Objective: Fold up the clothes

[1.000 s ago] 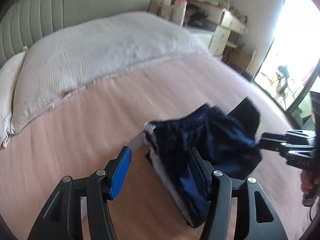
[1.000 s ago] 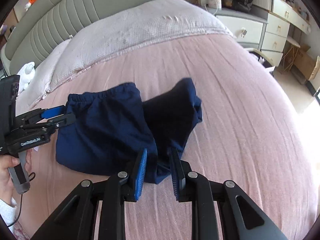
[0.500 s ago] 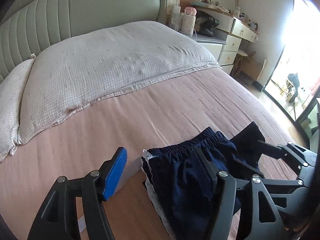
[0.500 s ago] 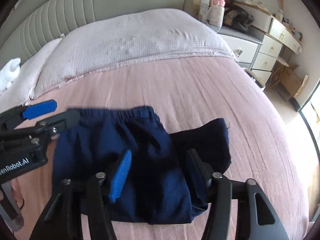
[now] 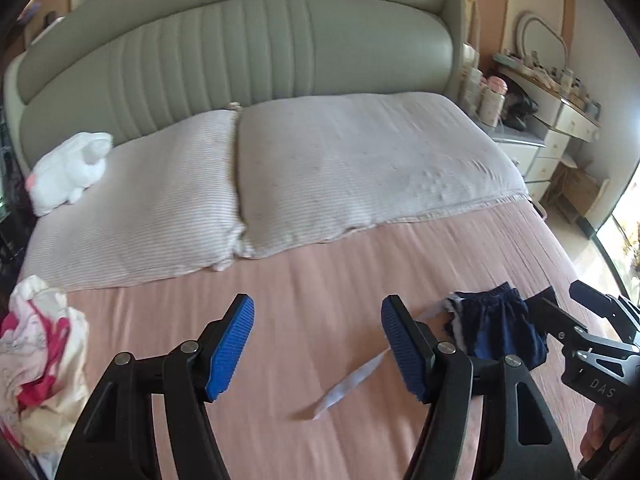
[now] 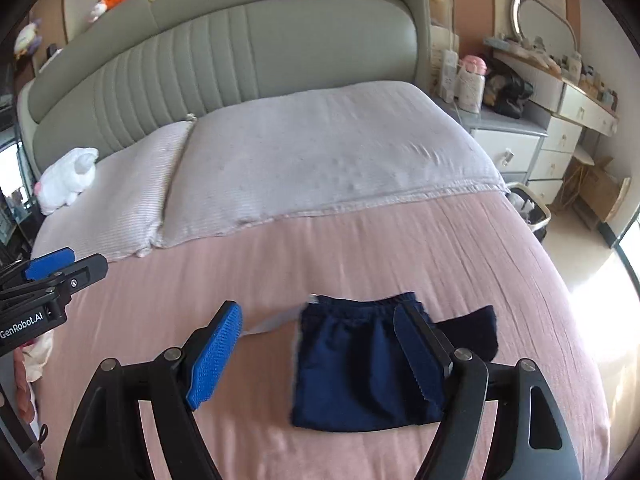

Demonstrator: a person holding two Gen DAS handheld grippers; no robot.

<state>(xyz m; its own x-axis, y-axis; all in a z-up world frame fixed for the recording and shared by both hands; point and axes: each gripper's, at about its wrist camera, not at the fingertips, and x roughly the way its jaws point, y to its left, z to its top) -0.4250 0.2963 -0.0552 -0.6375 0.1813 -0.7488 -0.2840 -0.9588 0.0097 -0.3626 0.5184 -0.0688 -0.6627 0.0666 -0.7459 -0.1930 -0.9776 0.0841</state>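
Right wrist view: navy shorts [image 6: 360, 368] lie folded on the pink bed [image 6: 460, 264], apparently near its foot edge. Right gripper [image 6: 320, 360] hovers over them, jaws wide. Left gripper [image 5: 316, 354] is likewise spread, empty.

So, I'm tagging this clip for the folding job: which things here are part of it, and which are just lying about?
Job:
navy shorts
pink-and-white clothes pile
left claw, open
right claw, open

Lying about:
white plush
pillows
pink bottle
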